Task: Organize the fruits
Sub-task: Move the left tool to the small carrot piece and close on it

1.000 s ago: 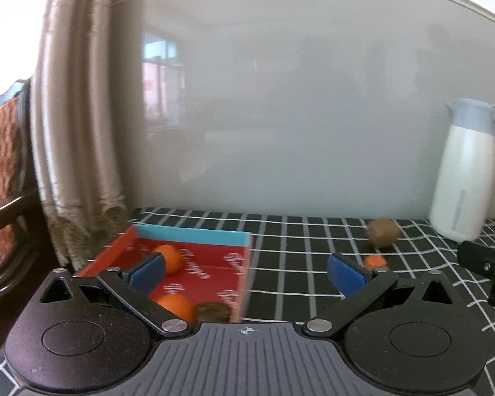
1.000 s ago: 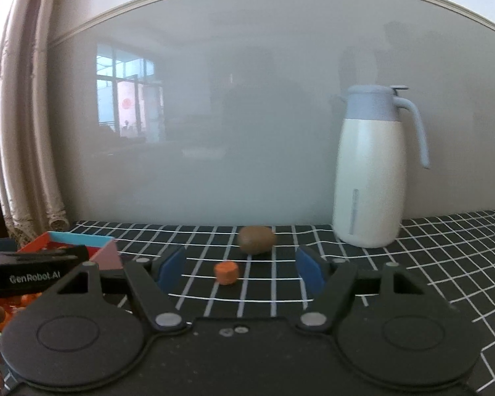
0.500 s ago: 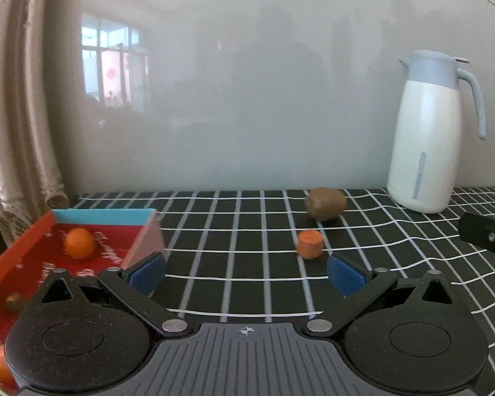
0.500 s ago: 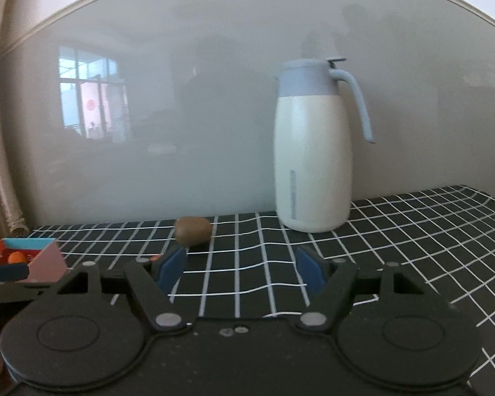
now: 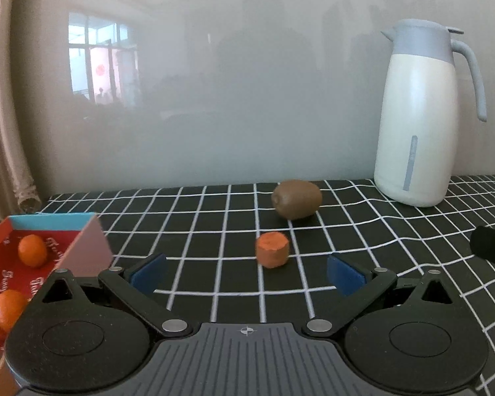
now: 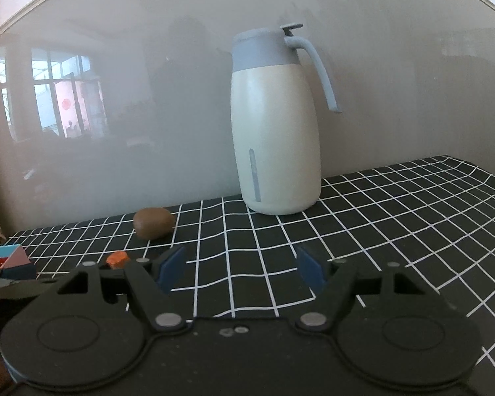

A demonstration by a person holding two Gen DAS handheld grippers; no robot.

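A small orange chunk of fruit (image 5: pixel 272 249) lies on the black checked tablecloth, just ahead of my open, empty left gripper (image 5: pixel 246 272). A brown kiwi (image 5: pixel 296 203) lies behind it. A red box with a blue rim (image 5: pixel 43 231) at the left holds several oranges (image 5: pixel 32 250). My right gripper (image 6: pixel 241 269) is open and empty over the cloth; the kiwi also shows in the right wrist view (image 6: pixel 153 223) ahead to its left, and the orange chunk (image 6: pixel 117 259) is partly hidden behind its left finger.
A white thermos jug with a grey-blue lid (image 5: pixel 419 115) stands at the back right against a frosted glass panel; it also shows in the right wrist view (image 6: pixel 274 125). A curtain (image 5: pixel 6 132) hangs at the left. The right gripper's body (image 5: pixel 493 250) shows at the right edge.
My left gripper has swung right, away from the red box, and now faces the orange chunk and kiwi. My right gripper has swung right toward the jug. Both stay open.
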